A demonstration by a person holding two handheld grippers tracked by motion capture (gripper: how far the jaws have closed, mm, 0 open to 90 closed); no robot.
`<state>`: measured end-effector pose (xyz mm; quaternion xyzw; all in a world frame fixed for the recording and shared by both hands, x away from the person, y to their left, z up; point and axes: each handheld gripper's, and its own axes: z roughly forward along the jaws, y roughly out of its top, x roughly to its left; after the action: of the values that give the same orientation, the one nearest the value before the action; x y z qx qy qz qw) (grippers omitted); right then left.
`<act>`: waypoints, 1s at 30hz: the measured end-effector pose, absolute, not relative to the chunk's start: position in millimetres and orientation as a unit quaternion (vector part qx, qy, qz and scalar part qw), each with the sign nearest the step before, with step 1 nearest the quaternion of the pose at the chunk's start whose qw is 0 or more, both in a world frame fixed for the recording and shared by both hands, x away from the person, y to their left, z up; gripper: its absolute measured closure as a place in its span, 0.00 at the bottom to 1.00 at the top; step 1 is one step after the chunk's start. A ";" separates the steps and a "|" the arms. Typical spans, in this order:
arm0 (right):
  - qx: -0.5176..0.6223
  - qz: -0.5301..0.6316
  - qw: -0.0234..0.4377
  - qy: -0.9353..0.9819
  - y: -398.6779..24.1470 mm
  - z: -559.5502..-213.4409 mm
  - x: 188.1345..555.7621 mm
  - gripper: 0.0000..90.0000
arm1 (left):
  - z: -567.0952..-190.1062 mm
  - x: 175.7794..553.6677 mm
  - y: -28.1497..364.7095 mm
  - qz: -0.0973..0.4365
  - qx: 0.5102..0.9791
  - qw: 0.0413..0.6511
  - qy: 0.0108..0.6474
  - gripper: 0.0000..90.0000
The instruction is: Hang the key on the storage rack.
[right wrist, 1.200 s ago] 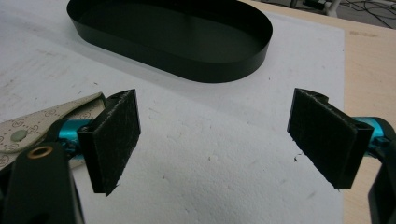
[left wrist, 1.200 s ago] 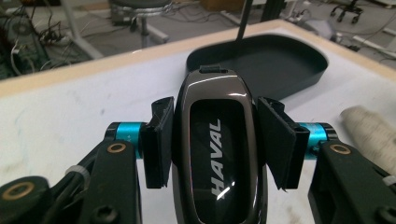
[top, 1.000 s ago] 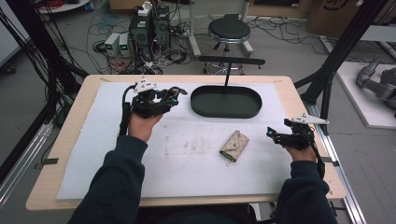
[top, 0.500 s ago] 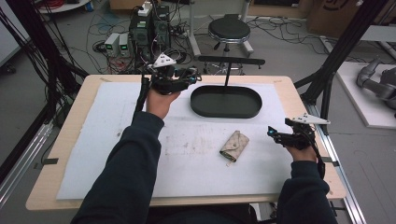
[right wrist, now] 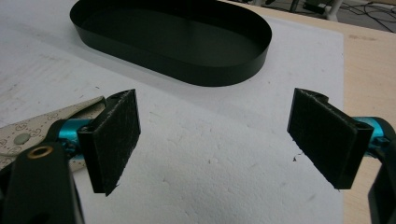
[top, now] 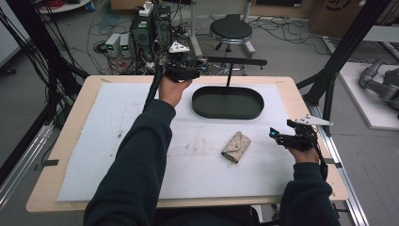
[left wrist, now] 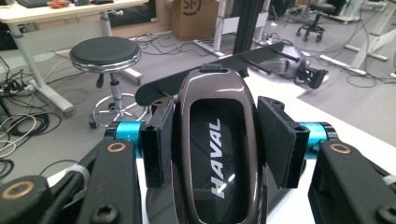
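My left gripper (top: 182,70) is raised over the table's far edge, just left of the black oval tray (top: 227,102). It is shut on a glossy dark key fob (left wrist: 217,149) marked HAVAL, which stands upright between the pads. My right gripper (top: 281,138) hovers low near the right edge, open with nothing between its pads (right wrist: 116,140). A beige patterned pouch (top: 236,147) lies flat on the white mat, left of the right gripper; its flap (right wrist: 28,130) shows behind the right gripper's left jaw. The tray (right wrist: 187,70) holds nothing.
A white mat (top: 117,141) covers most of the wooden table. A black bar on a post (top: 235,61) stands just behind the tray. Beyond the far edge are a round stool (top: 230,30), cables and power boxes (top: 141,33). Black frame posts flank the table.
The left gripper has risen and moved away from me and rightward, from over the mat's far left to the far edge beside the tray. The right gripper and the pouch stayed put.
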<state>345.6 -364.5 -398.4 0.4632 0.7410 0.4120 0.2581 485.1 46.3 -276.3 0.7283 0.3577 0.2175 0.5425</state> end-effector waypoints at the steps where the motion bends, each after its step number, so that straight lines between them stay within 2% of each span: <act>1: 0.463 0.413 0.258 0.741 -364.7 -398.6 345.6 0.19 | -276.3 485.1 46.3 0.218 0.728 0.542 0.358 0.54; 15: 0.464 0.415 0.253 0.740 -368.4 -400.5 344.4 0.19 | -277.2 514.1 36.0 0.234 0.715 0.533 0.388 0.54; 23: 0.465 0.417 0.254 0.739 -369.6 -400.3 343.2 0.19 | -295.3 517.5 47.4 0.245 0.710 0.511 0.418 0.54; 30: 0.462 0.415 0.255 0.741 -367.5 -399.9 343.1 0.19 | -326.8 508.0 58.4 0.217 0.719 0.507 0.424 0.54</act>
<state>343.1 -367.5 -399.9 0.4623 0.7409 0.4148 0.2555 508.0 58.4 -326.8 0.7186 0.4237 0.2171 0.5069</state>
